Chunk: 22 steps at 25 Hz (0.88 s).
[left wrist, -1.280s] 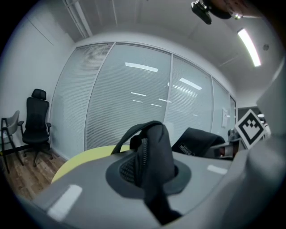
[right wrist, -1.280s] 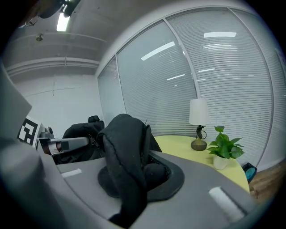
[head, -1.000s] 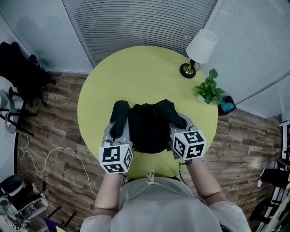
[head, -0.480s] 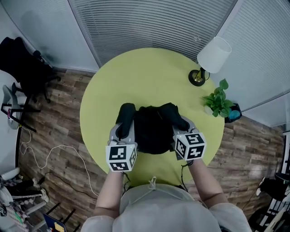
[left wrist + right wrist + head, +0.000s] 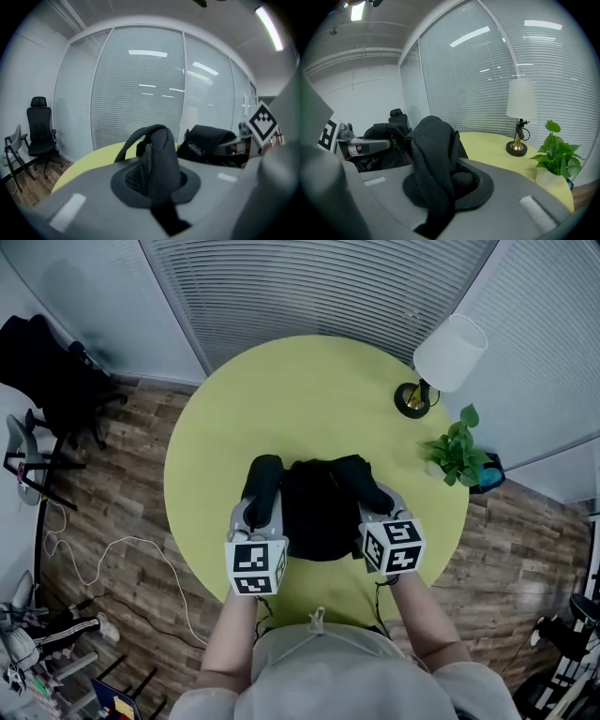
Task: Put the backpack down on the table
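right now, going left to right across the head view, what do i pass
office chair, left gripper, backpack, right gripper, potted plant

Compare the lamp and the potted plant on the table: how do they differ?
The lamp has a white shade and a dark round base; the plant has green leaves in a pale pot. The lamp stands taller than the plant. Both stand upright near the table's right rim.
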Motion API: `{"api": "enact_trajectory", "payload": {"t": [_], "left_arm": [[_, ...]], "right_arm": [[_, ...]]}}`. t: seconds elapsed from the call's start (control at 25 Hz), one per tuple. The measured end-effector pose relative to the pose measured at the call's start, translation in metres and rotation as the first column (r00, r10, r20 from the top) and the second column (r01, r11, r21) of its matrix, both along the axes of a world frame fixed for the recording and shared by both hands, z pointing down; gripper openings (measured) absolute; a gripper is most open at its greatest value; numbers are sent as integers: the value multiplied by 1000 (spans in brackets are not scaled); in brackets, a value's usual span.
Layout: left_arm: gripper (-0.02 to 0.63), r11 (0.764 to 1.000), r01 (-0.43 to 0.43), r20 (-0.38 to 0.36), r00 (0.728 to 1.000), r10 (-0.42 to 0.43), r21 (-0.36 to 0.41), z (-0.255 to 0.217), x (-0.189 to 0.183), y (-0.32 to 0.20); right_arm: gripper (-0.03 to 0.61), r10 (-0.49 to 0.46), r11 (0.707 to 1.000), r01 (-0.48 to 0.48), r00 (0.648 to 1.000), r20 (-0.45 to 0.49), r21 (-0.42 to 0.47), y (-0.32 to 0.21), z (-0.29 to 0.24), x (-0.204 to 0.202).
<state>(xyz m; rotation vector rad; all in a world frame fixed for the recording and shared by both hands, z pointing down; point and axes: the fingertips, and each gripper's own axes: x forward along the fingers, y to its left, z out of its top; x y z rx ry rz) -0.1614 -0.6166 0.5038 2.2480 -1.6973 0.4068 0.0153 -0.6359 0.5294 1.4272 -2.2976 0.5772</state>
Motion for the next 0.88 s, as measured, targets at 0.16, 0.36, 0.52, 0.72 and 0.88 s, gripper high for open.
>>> {"api": "enact_trajectory", "payload": {"t": [0.16, 0.36, 0.52, 0.72, 0.88], "left_arm": [[37, 998, 21, 6, 1000, -20, -57, 21, -10, 2], [41, 998, 38, 29, 999, -36, -55, 33, -14, 9], [55, 998, 53, 57, 997, -51, -42, 37, -15, 14], [161, 993, 106, 68, 992, -102, -54, 43, -24, 17], [292, 988, 139, 11, 990, -139, -64, 45, -28, 22]], "right_arm": [[35, 6, 1000, -6, 1000, -23, -1, 3, 11, 2], [43, 37, 999, -37, 998, -58, -6, 6, 22, 13], [77, 43, 999, -38, 989, -140, 34, 12, 26, 18], [286, -7, 1000, 7, 987, -162, 2, 16, 33, 11], [416, 0, 1000, 4, 983, -183, 19, 18, 31, 10]]}}
